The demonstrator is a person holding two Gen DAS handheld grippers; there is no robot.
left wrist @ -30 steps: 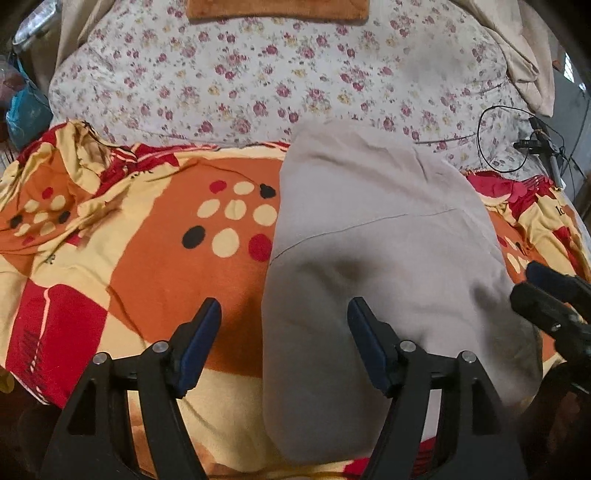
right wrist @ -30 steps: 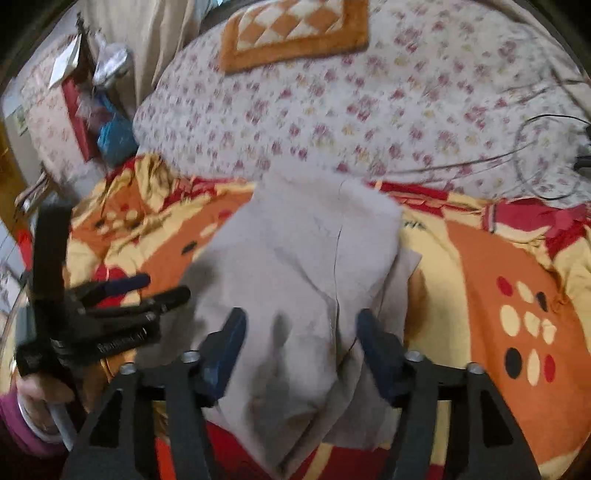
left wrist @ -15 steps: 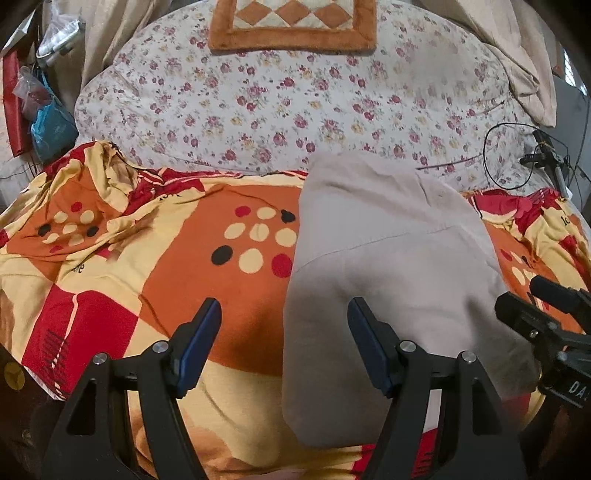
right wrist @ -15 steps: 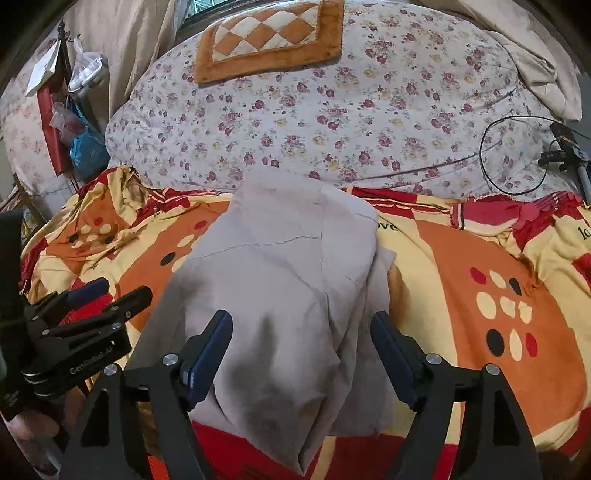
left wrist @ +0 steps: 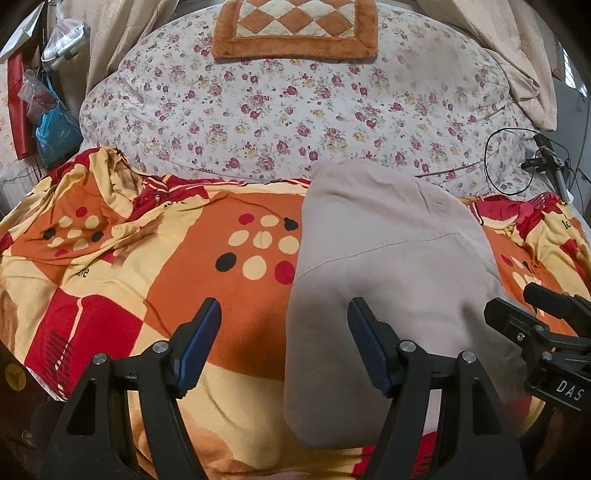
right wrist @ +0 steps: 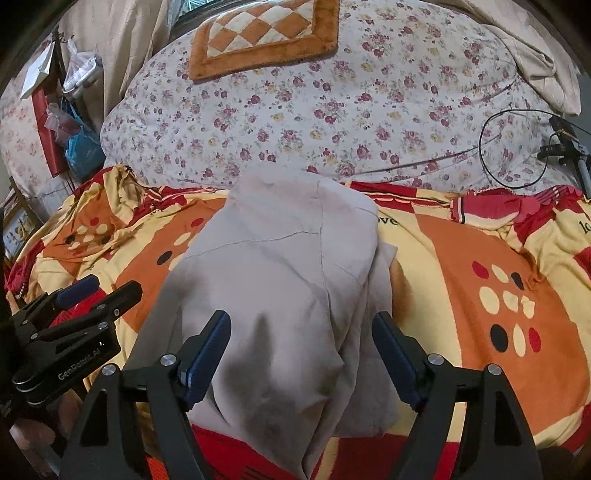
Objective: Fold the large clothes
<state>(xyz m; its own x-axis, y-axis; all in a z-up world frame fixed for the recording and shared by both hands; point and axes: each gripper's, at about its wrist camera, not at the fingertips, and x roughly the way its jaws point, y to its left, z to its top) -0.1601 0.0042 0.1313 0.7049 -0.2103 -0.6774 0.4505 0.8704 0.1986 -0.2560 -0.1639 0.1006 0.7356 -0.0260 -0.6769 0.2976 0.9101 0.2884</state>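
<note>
A folded grey-beige garment lies flat on the orange, red and yellow bedspread, long side running away from me. My left gripper hovers open over the garment's left edge; nothing is between its blue pads. In the right wrist view the same garment fills the middle, a loose layer sticking out along its right side. My right gripper stands open above its near end, pads clear of the cloth. Each gripper shows in the other's view: the right gripper at the edge, the left gripper at the left.
Behind the bedspread lies a floral quilt with an orange checked cushion on it. A black cable loop and small stand sit at the far right. Bags hang at the far left. A beige cloth drapes at the back right.
Both cameras have tilted upward, so the cushion and quilt now show more. The right gripper's jaws have spread wider. The garment has stayed in place.
</note>
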